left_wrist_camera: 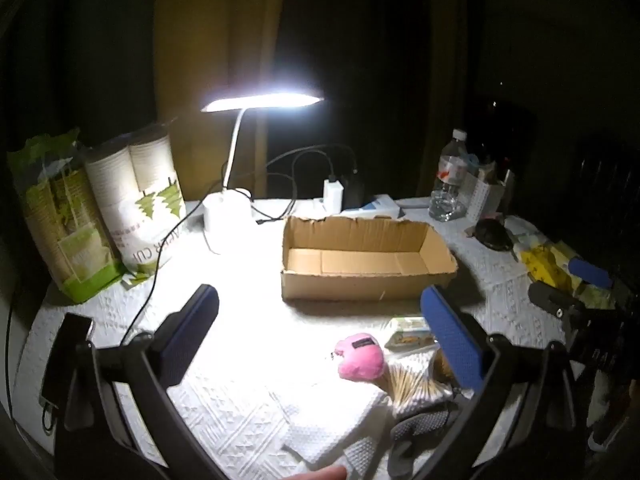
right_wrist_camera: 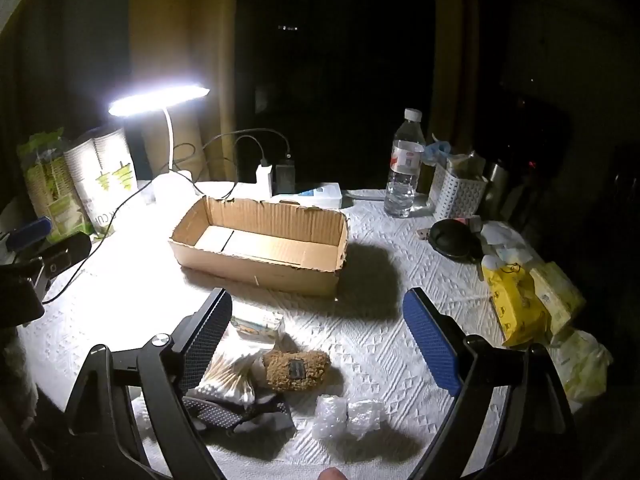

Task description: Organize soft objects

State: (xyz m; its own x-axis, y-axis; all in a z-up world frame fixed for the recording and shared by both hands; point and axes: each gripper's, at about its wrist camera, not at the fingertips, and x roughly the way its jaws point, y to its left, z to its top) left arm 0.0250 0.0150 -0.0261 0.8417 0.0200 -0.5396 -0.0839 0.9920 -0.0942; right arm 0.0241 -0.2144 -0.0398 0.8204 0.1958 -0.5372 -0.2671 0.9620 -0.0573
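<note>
Cup pack [left_wrist_camera: 136, 204] reads "CUP", rest illegible.

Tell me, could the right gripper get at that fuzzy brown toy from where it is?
Probably yes. The right gripper has its jaws wide open, and the fuzzy brown toy lies on the table just beyond them, nothing on top; only cotton swabs crowd its left side.

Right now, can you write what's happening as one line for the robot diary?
left claw: open, empty | right claw: open, empty | cardboard box: empty | pink plush, brown plush: on table, untouched
</note>
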